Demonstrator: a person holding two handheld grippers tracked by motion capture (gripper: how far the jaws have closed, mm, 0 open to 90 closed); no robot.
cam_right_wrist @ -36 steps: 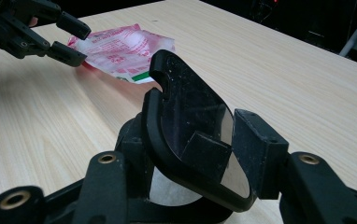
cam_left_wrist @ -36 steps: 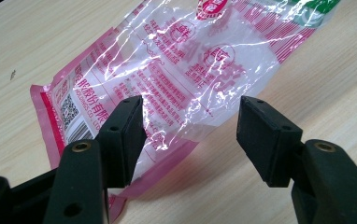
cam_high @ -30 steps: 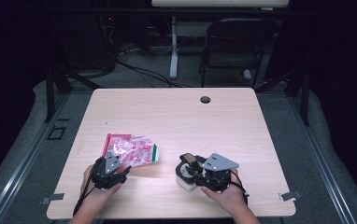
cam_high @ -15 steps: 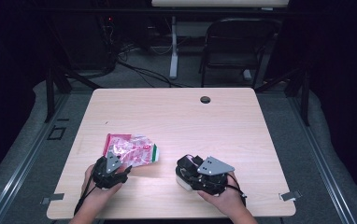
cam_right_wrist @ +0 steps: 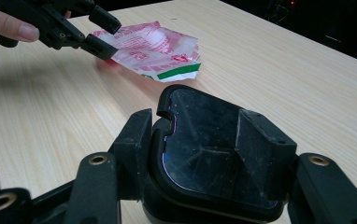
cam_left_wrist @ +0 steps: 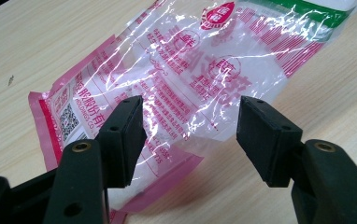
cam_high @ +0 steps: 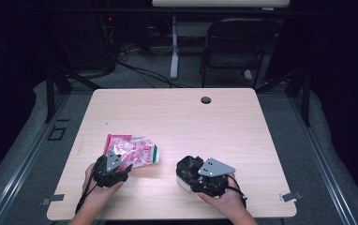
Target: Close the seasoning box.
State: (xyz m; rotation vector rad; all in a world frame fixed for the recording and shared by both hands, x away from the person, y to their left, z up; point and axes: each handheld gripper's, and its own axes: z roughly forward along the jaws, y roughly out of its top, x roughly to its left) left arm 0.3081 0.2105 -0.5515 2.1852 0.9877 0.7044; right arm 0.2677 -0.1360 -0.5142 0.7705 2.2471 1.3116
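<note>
Left gripper point(cam_left_wrist: 190, 130): jaws spread wide, nothing between the pads. They straddle the near corner of the printed plastic packet point(cam_left_wrist: 204, 70), which lies flat on the wooden table point(cam_high: 191, 117). From its own camera I cannot tell whether either pad touches the film.

Right gripper point(cam_right_wrist: 204, 154): jaws pressed onto the two sides of a black box with a glossy lid point(cam_right_wrist: 200, 126). In the high view the right gripper point(cam_high: 200, 176) and the box point(cam_high: 189, 166) sit at the near edge of the table, well apart from the packet point(cam_high: 137, 150).

Change over the last second: small. The right hand has drifted slightly toward me and to the left, carrying the box with it; the grip looks the same. The left gripper point(cam_high: 119, 168) has not shifted in any way I can measure, and the packet is in the same place, front-left of centre, crumpled, green end pointing right.

Reading: the box is secured, the packet is not yet taken. The right gripper view shows the left gripper point(cam_right_wrist: 103, 35) poised at the packet's pink edge point(cam_right_wrist: 153, 49). My judgement is that closing the left jaws on that corner is the step in hand. Risk: thin film may slip or only crease unless the lower pad gets under the edge.
</note>
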